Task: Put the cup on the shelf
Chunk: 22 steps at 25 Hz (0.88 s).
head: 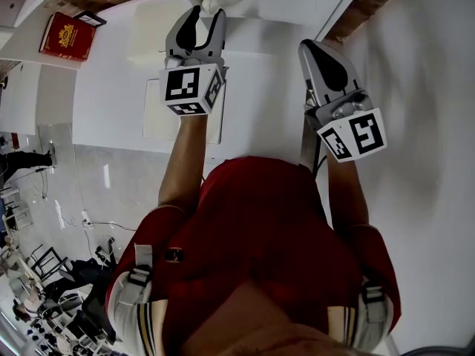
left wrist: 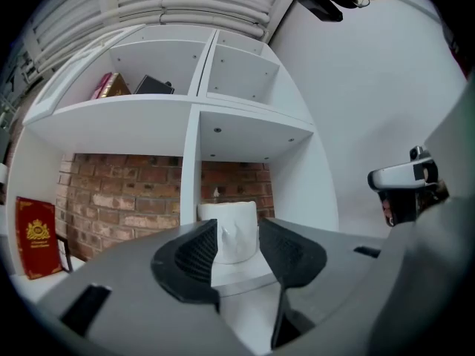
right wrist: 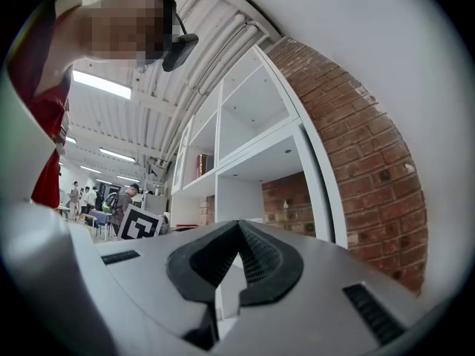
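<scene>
- The round white cup (left wrist: 230, 212) stands in the smooth white shelf (left wrist: 191, 162), in front of rough red bricks (left wrist: 119, 191).
- The left tool (left wrist: 237, 227) has its ribbed black pads apart around the cup's handle.
- The right tool (right wrist: 239, 225), beside the shelf, is closed and empty.

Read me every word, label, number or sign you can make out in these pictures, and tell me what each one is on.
Nothing can be read as text.
Red book: gold emblem and print on the cover, too small to read.
Marker cubes: black-and-white square patterns only, no letters or digits.
Upper-shelf books: too small and blurred to read.
</scene>
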{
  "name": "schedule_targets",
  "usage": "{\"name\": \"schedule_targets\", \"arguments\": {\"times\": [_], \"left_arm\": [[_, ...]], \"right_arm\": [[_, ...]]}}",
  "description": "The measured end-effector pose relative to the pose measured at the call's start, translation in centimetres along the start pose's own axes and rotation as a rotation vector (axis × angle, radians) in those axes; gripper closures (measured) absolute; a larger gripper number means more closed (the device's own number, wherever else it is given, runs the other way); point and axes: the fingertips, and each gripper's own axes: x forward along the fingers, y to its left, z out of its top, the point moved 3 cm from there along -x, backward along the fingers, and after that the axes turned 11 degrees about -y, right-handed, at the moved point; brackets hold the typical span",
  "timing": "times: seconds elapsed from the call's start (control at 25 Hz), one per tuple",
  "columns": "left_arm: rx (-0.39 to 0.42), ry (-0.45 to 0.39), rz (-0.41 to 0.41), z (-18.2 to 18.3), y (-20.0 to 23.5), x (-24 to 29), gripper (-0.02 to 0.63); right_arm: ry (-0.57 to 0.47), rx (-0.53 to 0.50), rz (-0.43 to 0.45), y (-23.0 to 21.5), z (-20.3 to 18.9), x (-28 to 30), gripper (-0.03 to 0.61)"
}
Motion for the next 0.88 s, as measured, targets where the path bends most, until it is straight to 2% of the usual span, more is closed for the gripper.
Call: {"name": "schedule_targets", "arguments": {"times": [0.32,0.52,0.68,0.88], "left_arm": [[-0.003,-0.016,-0.065,2.3,-1.5,-3.4,0.457],[-0.037,-0.045,-0.108,3.9,-2.8,-6.0,0.459],[-0.067,-0.056,-0.156,5.1,-3.4,-7.9,0.492],[-0.082,-0.092,-0.170,6.2,-3.8,-9.8,0.573]], "right_arm": [[-0.022,0.006,0.014,2.3,0.7,-0.5,0.581],[-0.033,0.005,0.023,4.0,1.2,-1.2,0.581],[-0.042,0.001,0.026,5.2,1.5,-1.4,0.581],[-0.051,-0.008,0.028,6.4,1.9,-1.9,0.581]]}}
